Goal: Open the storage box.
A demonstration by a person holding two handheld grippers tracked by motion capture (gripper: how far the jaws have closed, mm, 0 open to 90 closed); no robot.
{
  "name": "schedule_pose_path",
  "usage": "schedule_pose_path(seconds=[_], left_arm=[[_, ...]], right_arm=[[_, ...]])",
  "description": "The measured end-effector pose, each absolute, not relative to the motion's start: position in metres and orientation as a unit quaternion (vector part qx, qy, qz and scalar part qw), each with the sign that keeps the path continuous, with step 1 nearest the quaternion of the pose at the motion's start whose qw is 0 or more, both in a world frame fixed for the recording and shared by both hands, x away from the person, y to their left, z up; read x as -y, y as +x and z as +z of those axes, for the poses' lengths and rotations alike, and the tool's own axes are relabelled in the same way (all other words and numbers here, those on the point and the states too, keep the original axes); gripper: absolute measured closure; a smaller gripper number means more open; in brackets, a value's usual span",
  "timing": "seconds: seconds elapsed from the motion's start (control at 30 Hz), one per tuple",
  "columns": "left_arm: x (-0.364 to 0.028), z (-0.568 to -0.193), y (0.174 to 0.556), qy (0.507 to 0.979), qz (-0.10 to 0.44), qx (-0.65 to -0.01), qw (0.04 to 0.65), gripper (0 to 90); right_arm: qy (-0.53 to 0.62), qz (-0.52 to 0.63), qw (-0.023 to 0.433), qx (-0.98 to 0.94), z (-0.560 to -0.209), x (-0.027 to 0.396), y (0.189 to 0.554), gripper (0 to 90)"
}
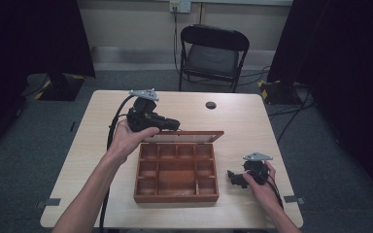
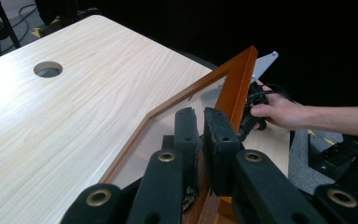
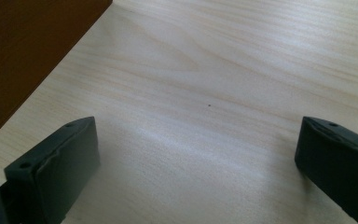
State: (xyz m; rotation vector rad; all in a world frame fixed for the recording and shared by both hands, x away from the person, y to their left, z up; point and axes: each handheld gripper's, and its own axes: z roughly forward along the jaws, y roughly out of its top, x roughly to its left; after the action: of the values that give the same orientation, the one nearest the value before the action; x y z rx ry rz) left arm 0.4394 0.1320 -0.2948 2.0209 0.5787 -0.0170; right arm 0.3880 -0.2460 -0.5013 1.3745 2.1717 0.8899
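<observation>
Pale wooden table (image 1: 102, 141) carries a compartment box (image 1: 176, 173); the left gripper (image 1: 174, 125) pinches its raised glass lid (image 1: 187, 137), while the right gripper (image 1: 233, 177) rests spread wide.

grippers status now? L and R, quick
Left gripper: shut on the box lid, at its frame.
Right gripper: open, holding nothing, over the table.

A compartmented reddish wooden box (image 1: 176, 172) sits near the middle of the pale wooden table (image 1: 92, 145), its glass-panelled lid (image 1: 184, 137) raised along the far side. A round cable hole (image 1: 211, 105) lies farther back; a black folding chair (image 1: 211, 56) stands beyond the table.
</observation>
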Motion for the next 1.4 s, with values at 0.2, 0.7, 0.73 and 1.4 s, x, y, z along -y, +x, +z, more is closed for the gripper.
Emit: schedule_pose_path(seconds=[0.2,0.7,0.73,1.4], left_arm=[[-0.1315,-0.2946,0.4387,0.835,-0.005,-0.238,0.496,84.5],[-0.1321,-0.2947,0.4394,0.833,-0.005,-0.240,0.498,84.6],[-0.1321,-0.2948,0.4393,0.833,-0.005,-0.240,0.498,84.6],[-0.1322,-0.2948,0.4395,0.833,-0.005,-0.239,0.499,84.7]], right_arm=[[0.494,0.320,0.209,-0.781,-0.5013,0.2460,0.3880,0.0],[0.494,0.320,0.209,-0.781,-0.5013,0.2460,0.3880,0.0],[0.494,0.320,0.209,-0.781,-0.5013,0.2460,0.3880,0.0],[0.494,0.320,0.209,-0.781,-0.5013,0.2460,0.3880,0.0]])
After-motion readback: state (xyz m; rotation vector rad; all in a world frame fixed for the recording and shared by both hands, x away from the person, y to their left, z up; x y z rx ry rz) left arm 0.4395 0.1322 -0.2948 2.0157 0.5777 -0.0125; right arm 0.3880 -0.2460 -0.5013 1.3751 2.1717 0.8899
